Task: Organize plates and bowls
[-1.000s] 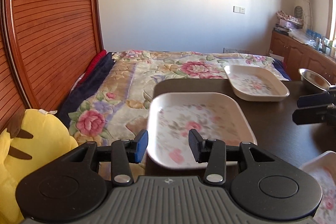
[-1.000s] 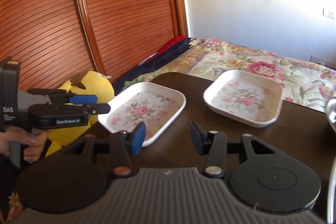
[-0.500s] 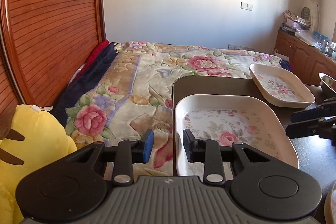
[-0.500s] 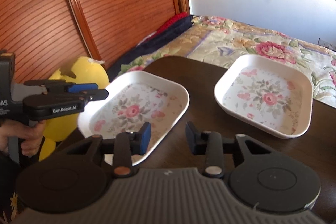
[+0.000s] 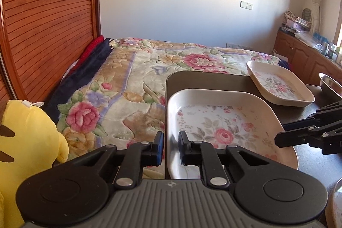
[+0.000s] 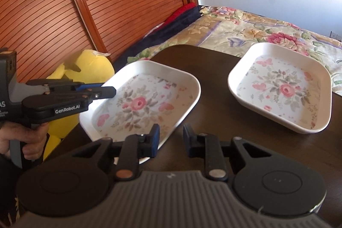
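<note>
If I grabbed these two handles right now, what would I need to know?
Left gripper: fingers astride the near plate's left rim, nearly closed; whether it grips yet is unclear.
Right gripper: open, empty, over the table beside that plate.
Far plate: flat on the table, untouched. A metal bowl sits at the right edge.
Done: nothing stacked yet.
Left: grip the near plate, stack it with the far one, then handle the bowl.

Two plates sit apart on the table (image 6: 213,87), near plate (image 6: 139,104) left, far plate (image 6: 282,87) right, bed (image 6: 256,29) behind.

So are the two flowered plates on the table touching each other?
Apart. The right wrist view shows a strip of bare dark table between the near plate and the far plate.
</note>
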Demonstrator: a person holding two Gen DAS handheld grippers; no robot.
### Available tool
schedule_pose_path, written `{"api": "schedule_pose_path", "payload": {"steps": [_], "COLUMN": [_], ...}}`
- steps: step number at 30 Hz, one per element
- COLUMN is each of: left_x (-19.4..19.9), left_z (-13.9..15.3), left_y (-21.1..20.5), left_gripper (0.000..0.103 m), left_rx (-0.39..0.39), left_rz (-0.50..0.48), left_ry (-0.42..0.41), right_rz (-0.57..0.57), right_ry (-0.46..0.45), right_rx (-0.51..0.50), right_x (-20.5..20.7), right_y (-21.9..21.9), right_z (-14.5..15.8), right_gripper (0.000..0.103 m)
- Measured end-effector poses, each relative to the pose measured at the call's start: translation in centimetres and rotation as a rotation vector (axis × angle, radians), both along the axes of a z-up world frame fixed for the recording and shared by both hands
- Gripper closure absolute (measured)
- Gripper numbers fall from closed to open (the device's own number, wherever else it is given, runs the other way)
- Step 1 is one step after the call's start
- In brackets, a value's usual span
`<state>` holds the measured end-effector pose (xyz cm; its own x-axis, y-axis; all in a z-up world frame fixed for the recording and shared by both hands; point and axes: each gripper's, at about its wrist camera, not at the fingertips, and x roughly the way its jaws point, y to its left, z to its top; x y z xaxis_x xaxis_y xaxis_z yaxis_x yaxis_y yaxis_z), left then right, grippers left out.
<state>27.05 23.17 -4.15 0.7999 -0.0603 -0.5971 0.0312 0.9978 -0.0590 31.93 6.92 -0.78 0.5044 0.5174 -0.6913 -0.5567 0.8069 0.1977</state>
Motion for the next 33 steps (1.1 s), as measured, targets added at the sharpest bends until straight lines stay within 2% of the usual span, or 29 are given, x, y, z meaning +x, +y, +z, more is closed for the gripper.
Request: {"api": "schedule_pose_path", "payload": {"steps": [4,15,33], "left_x": [-0.1,-1.4,-4.1], "left_z": [0.0,0.3,3.8], "left_y": [0.0,-1.1,-6.5], "left_gripper": [0.088,0.09,0.09], "left_rx": [-0.003,-0.001,0.018], "left_rz": [-0.002,0.001,-0.042], "left_ry": [0.001,0.016,-0.033], "right_rz": [0.007,-0.023,-0.089], "right_ry": [0.008,0.019,-0.037], "right_rx": [-0.001,0.02,0.048], "right_x": [0.1,0.4,-2.1], "right_y": [0.2,-0.7,-5.2], "right_z": [-0.2,0.0,2.1], "right_gripper": [0.083,0.086,0.088]}}
